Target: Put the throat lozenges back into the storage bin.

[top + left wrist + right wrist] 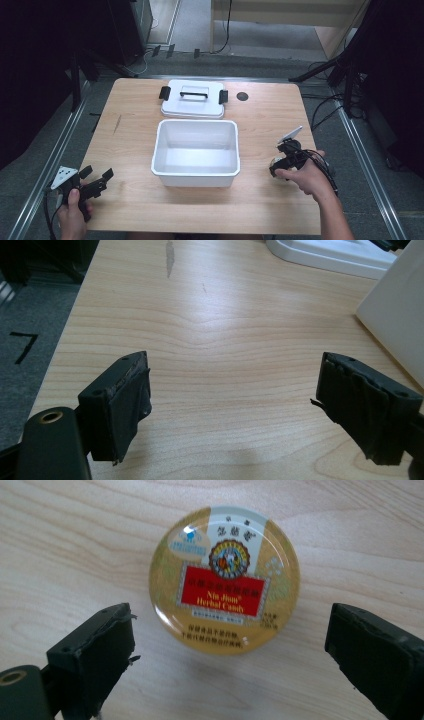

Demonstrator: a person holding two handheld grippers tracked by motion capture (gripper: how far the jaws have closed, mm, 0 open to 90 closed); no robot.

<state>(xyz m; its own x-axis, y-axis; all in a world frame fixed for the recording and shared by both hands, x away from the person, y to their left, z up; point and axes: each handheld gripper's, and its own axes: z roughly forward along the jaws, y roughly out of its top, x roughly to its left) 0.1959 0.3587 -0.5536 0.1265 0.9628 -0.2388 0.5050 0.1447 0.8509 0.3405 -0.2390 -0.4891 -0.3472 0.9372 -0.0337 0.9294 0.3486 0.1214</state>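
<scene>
Hovering with jaws spread over a round gold candy tin (pixel 224 580) on the wooden table (pixel 260 200), the right gripper (pixel 227 655) flanks it untouched, while the left gripper (pixel 232 410) rests spread left of the white bin (pixel 196 150).

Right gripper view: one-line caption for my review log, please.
Open right gripper poised over a round gold candy tin lying flat on the wooden table.

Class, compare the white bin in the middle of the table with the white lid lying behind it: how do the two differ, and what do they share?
The bin is deep and open-topped, showing a bare inside; the lid is flat and shallow. The lid carries a black handle and black side clips; the bin shows none. The bin sits nearer the person, the lid at the far edge. Both are white, rectangular with rounded corners, and rest on the wooden table.
</scene>
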